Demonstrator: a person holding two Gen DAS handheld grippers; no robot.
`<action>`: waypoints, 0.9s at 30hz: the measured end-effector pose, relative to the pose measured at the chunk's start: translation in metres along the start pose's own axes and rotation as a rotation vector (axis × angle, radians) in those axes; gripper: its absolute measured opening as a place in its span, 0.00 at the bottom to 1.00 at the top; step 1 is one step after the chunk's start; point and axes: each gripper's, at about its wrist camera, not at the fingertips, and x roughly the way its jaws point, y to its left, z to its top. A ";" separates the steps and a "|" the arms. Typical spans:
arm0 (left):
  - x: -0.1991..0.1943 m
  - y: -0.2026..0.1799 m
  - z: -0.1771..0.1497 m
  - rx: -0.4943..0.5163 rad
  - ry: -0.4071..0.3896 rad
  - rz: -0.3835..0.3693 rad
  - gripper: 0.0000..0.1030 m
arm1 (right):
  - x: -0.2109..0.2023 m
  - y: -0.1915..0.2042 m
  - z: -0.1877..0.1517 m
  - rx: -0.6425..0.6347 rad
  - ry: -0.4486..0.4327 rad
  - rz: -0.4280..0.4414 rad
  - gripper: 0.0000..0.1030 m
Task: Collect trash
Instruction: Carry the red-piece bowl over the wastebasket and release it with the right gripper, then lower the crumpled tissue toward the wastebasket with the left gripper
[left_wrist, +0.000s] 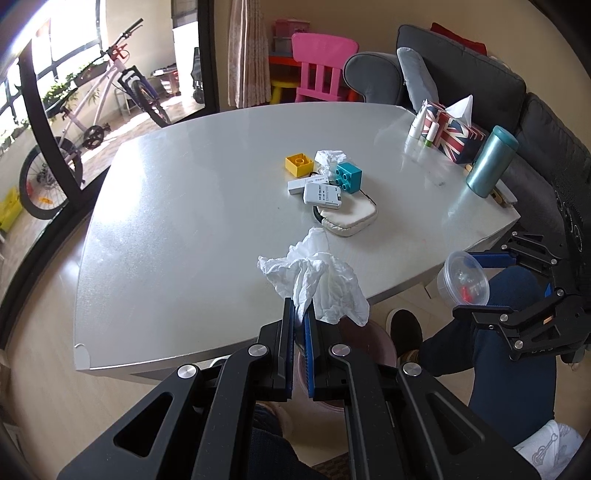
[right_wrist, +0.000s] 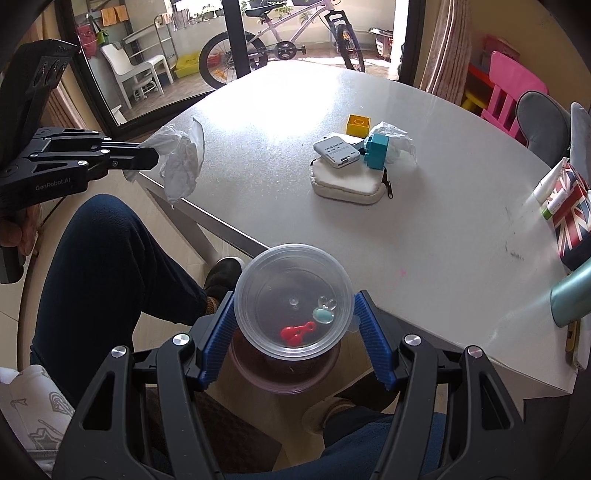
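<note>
My left gripper (left_wrist: 300, 314) is shut on a crumpled white tissue (left_wrist: 314, 284), which hangs past the table's near edge. From the right wrist view the same gripper (right_wrist: 147, 158) and tissue (right_wrist: 181, 158) are at the left. My right gripper (right_wrist: 295, 295) is shut on a clear round plastic container (right_wrist: 293, 306) with a small red piece and a pale blue one inside. It is off the table's edge, and in the left wrist view this gripper (left_wrist: 480, 284) and the container (left_wrist: 461, 284) are at the right. A second crumpled tissue (left_wrist: 328, 158) (right_wrist: 397, 142) lies mid-table.
A dark pinkish round bin (right_wrist: 284, 373) (left_wrist: 354, 332) stands on the floor under both grippers, between a person's legs. On the white table (left_wrist: 184, 221) lie a yellow brick (left_wrist: 299, 164), a teal brick (left_wrist: 349, 177), white devices (left_wrist: 323, 194), a cream pouch (left_wrist: 351, 218), a flag-print tissue box (left_wrist: 454, 134) and a teal flask (left_wrist: 491, 162).
</note>
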 end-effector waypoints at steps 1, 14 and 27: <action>0.000 0.000 -0.002 -0.003 0.001 0.000 0.05 | 0.001 0.001 -0.001 -0.001 0.003 0.003 0.62; -0.005 0.002 -0.010 -0.011 -0.002 0.001 0.05 | 0.008 0.008 -0.009 -0.012 0.024 0.031 0.62; -0.006 -0.001 -0.008 0.000 -0.002 -0.013 0.05 | 0.000 0.000 -0.004 0.011 -0.009 0.024 0.91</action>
